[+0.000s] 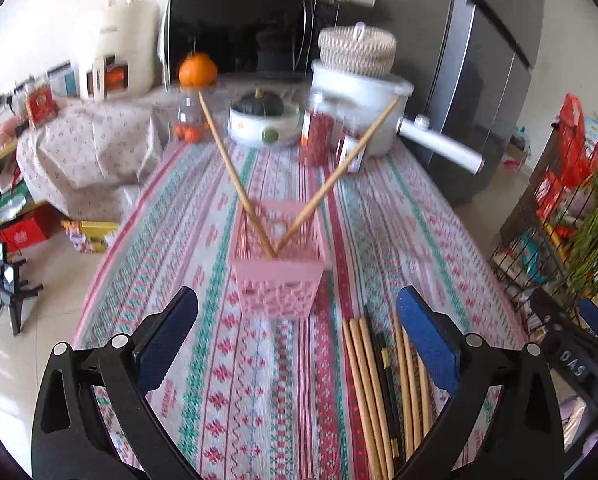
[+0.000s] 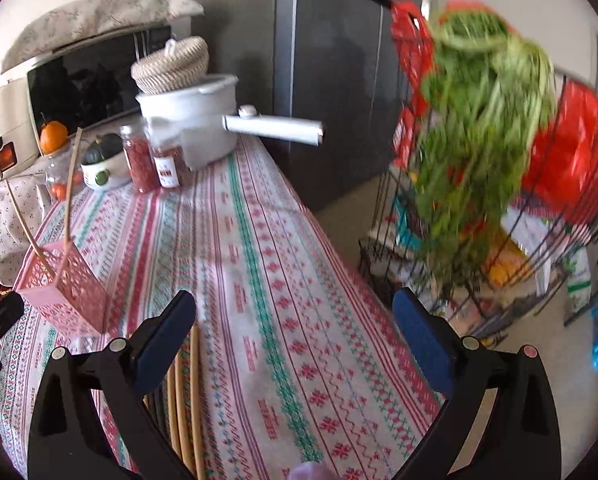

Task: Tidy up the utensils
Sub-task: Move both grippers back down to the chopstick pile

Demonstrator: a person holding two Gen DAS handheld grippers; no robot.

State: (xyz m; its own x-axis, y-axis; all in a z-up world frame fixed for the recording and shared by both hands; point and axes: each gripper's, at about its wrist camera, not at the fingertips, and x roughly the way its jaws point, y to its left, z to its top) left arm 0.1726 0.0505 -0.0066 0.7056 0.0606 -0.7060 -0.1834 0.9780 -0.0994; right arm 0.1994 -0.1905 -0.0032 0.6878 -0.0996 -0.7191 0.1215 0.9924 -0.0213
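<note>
You had two pale wooden chopsticks [image 1: 235, 176] standing crossed in the pink lattice plastic holder [image 1: 277, 280], so the job looked barely begun. The remaining bundle of wooden and dark chopsticks [image 1: 379, 392] lay on the striped tablecloth [image 1: 227, 360] just in front and right of that holder. Your left gripper [image 1: 299, 348] and right gripper [image 2: 295, 344] both stood wide apart, empty. The bundle's near ends ran off frame, so its count was unclear.
</note>
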